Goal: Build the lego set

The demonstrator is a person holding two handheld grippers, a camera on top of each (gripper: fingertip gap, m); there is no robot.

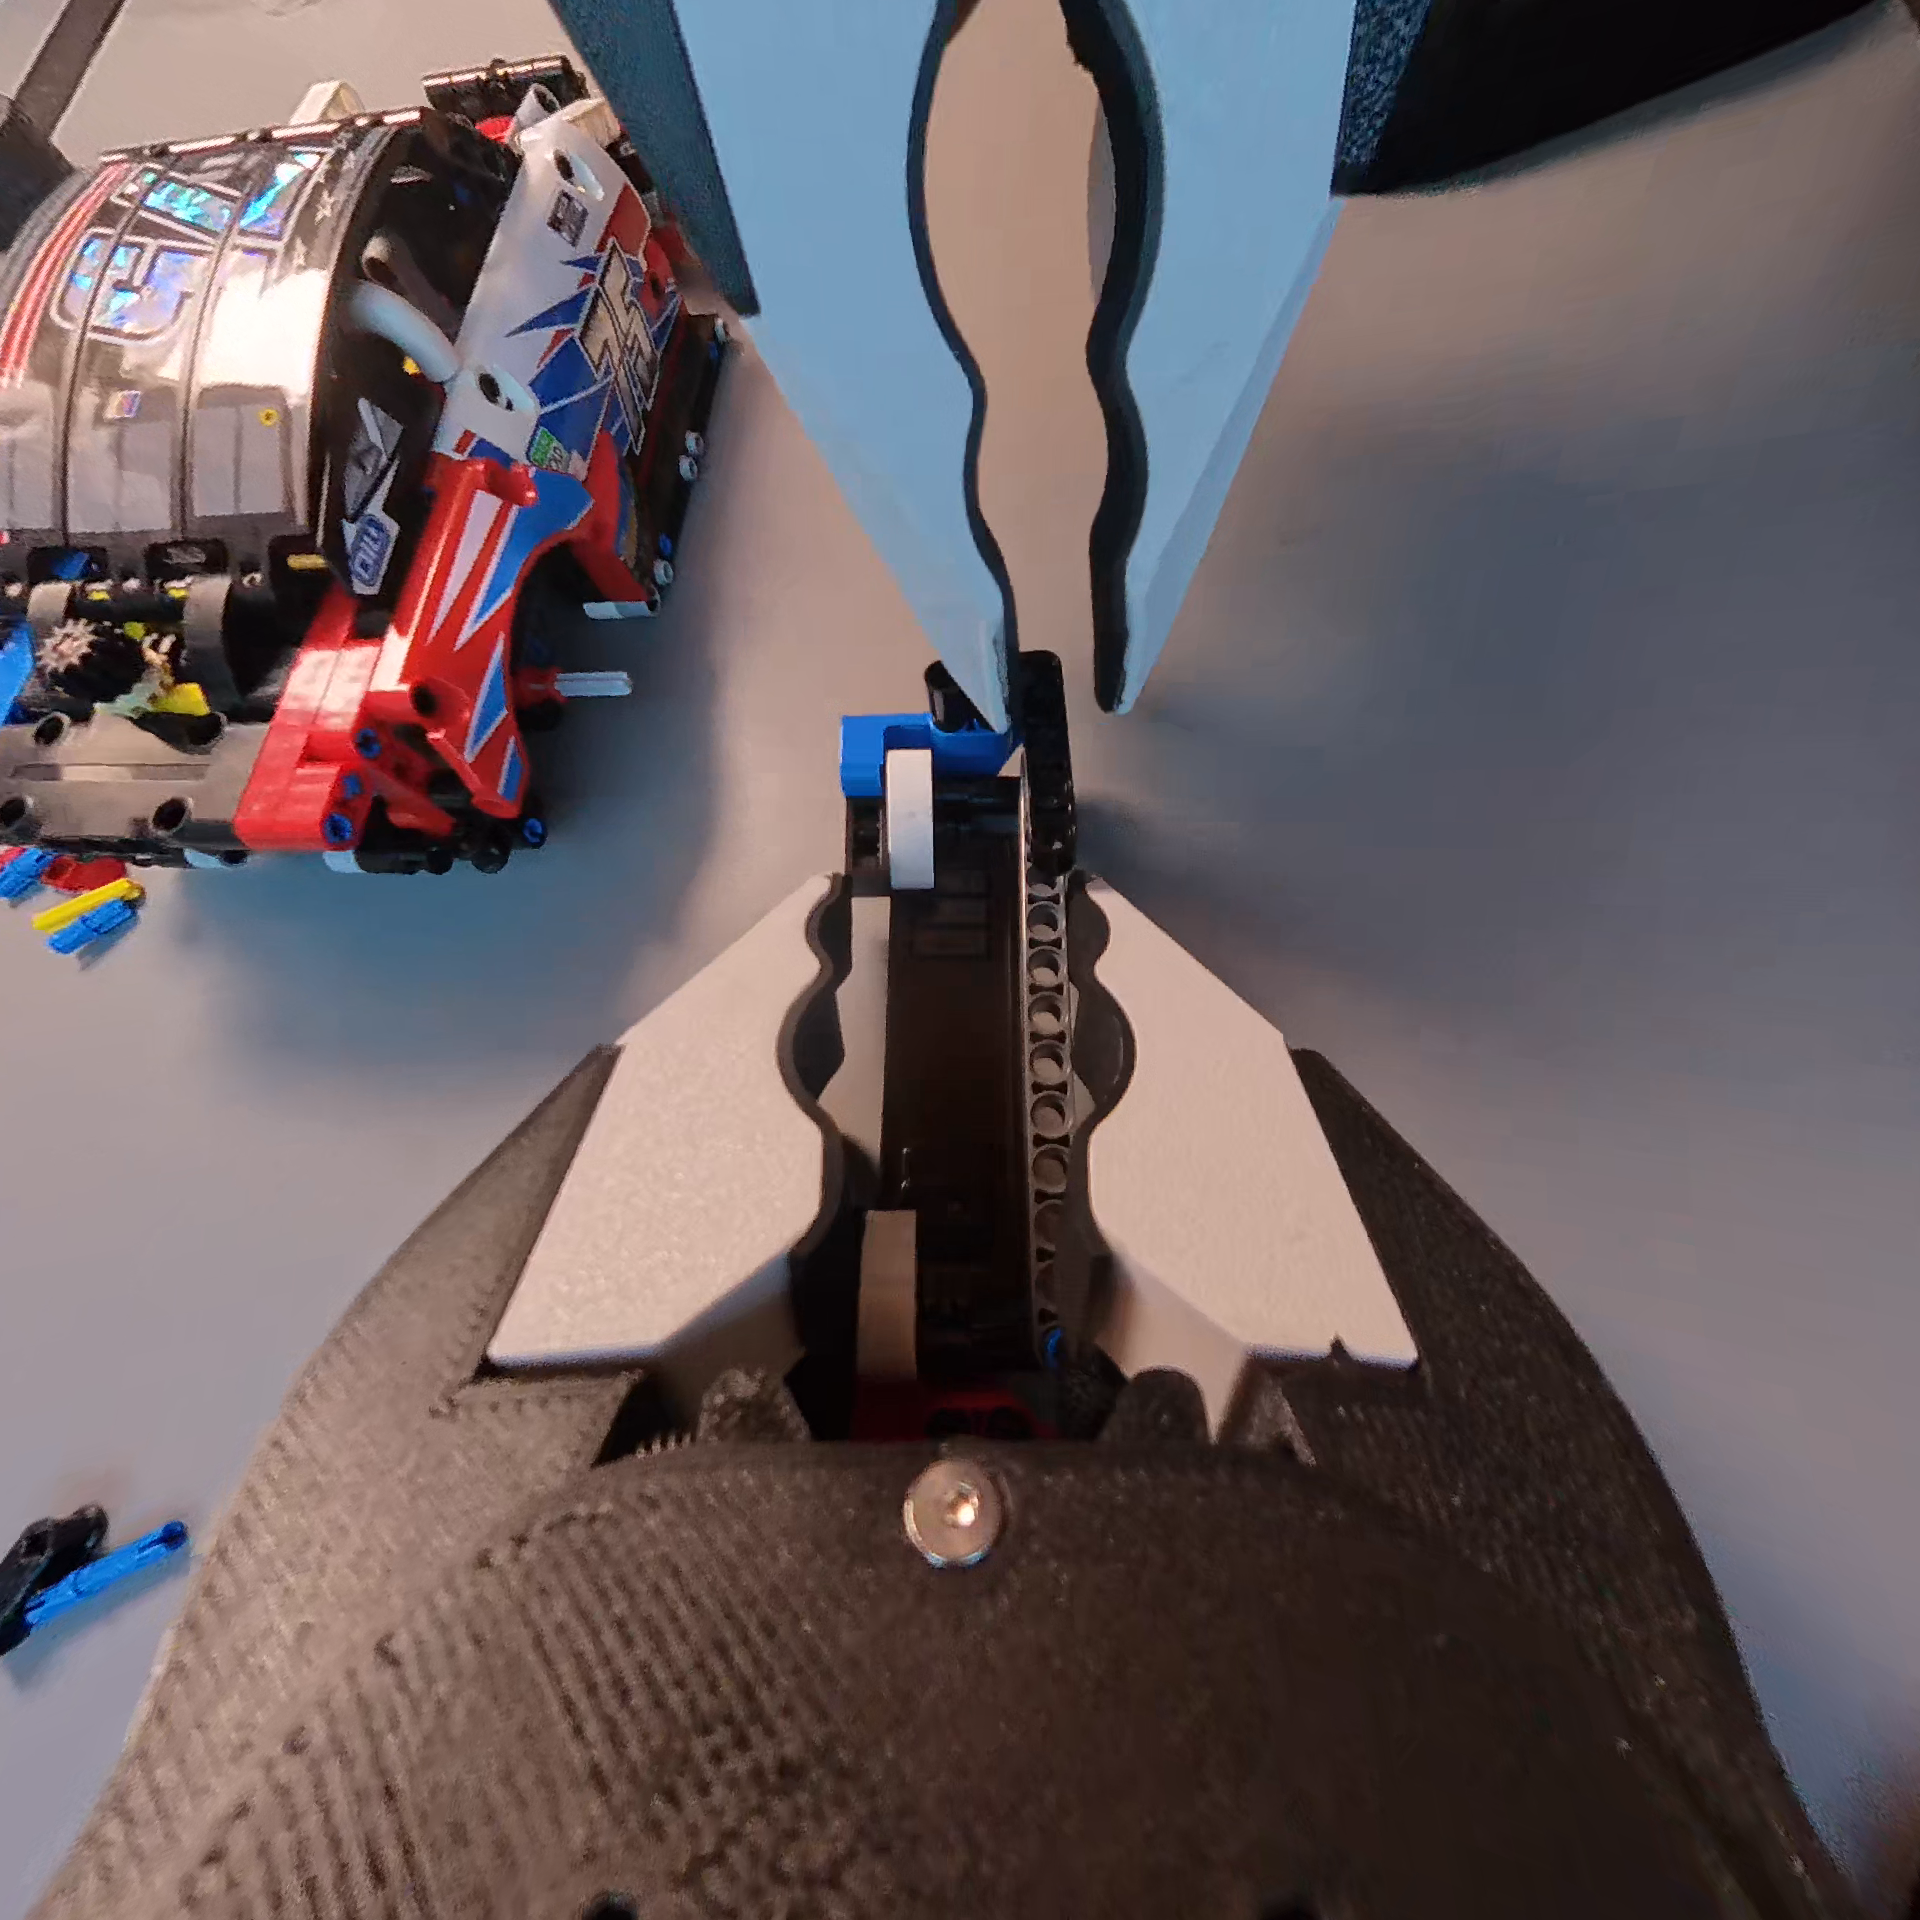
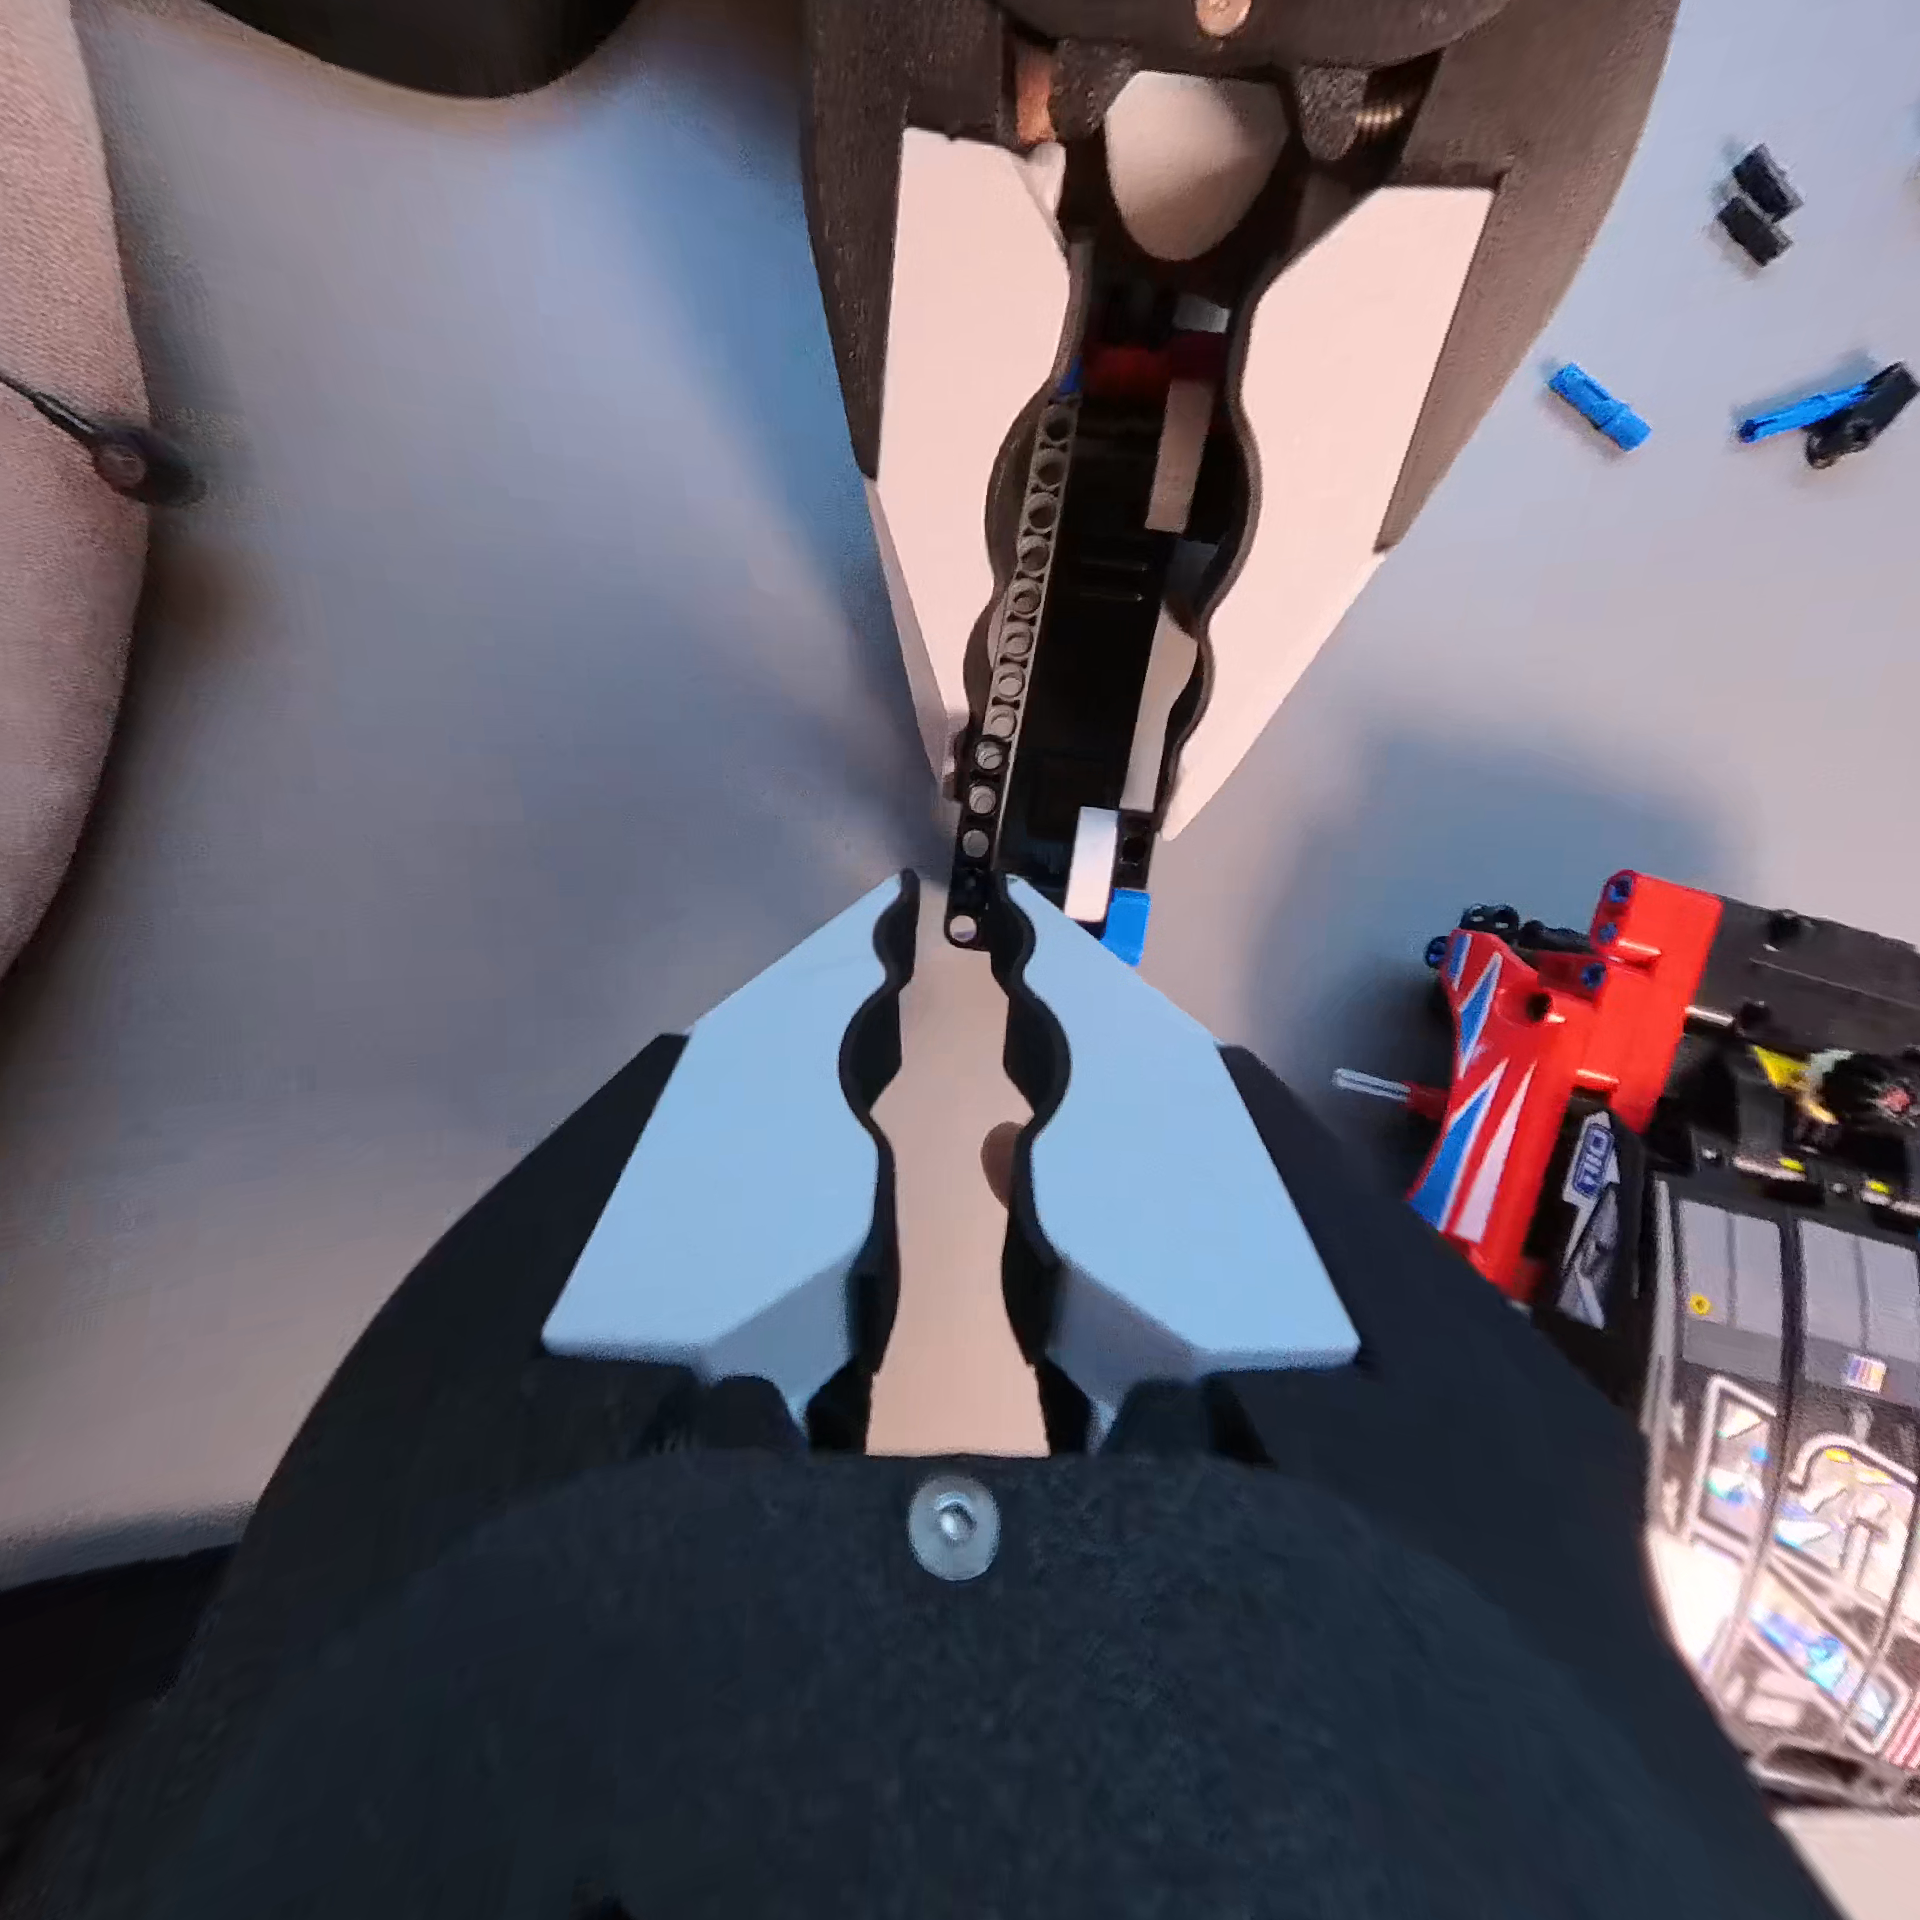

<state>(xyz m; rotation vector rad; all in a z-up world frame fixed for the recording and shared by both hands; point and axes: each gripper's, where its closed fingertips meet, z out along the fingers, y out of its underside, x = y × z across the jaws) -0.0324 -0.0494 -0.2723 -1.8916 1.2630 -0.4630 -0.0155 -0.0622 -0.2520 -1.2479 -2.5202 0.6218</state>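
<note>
Two wrist cameras, close above grey table (image 1: 1558,727), facing each other; both share black lego assembly (image 1: 961,1039), red model (image 2: 1538,1039)

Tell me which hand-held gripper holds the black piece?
The left hand-held gripper: it is clamped around the black piece. The right one only meets its tip.

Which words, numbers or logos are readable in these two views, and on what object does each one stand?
Lego car, body stickers: large letters and small logos are there; I do not transcribe writing.
Glossy printed box beside it: small marks, too small to read.
Held black assembly: moulded marks, too blurred to read.
No other writing shows.
</note>
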